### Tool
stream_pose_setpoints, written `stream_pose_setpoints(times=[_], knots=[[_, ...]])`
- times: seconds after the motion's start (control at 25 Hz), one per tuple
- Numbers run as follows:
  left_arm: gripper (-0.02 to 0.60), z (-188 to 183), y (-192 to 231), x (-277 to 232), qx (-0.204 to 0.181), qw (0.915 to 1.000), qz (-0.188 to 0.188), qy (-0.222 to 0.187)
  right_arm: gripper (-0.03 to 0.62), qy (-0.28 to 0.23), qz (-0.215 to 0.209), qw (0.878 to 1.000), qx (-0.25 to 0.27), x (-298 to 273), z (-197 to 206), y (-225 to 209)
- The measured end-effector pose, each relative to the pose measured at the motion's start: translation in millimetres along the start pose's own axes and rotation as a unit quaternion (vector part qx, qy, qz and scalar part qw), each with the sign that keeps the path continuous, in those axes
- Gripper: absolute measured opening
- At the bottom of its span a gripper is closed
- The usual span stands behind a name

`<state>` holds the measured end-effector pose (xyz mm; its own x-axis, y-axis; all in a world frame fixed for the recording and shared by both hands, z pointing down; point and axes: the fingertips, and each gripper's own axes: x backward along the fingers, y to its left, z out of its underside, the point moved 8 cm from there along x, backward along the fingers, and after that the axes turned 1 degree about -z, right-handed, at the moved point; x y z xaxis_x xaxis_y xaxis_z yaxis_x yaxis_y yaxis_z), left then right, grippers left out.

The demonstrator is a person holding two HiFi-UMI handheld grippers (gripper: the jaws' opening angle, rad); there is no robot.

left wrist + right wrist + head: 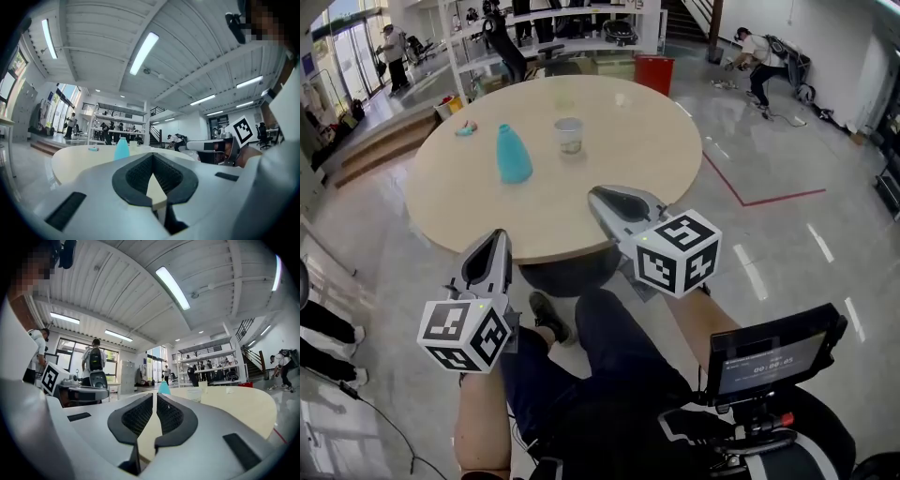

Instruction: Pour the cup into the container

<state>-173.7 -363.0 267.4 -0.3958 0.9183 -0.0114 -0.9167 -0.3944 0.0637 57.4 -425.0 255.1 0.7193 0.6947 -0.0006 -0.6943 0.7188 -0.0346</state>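
Screen [769, 354] near right tongs [598, 195] shows only in head view.

A round, pale wooden table [637, 150] held an upright turquoise cone-shaped plastic container [513, 155]. A clear plastic cup [569, 136] stood near it on the right, not touching. The left gripper [499, 234] and right gripper [595, 195] pointed in from the table's near edge, well short of both.
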Motion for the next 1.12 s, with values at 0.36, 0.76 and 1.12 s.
stream_pose_setpoints(times=[0.36, 0.76, 1.12], knots=[[-0.009, -1, 107, -105, -0.005, 0.9988, -0.043, 0.022, 0.261, 0.046, 0.027, 0.998, -0.03, -116, 12, -104], [-0.009, 15, 187, -173, -0.007, 0.9977, -0.049, 0.046, 0.328, 0.143, 0.031, 0.987, -0.061, -210, 59, -169], [-0.009, 30, 202, -193, 0.005, 0.9977, -0.046, 0.049, 0.327, 0.164, 0.033, 0.985, -0.047, -230, 68, -185]])
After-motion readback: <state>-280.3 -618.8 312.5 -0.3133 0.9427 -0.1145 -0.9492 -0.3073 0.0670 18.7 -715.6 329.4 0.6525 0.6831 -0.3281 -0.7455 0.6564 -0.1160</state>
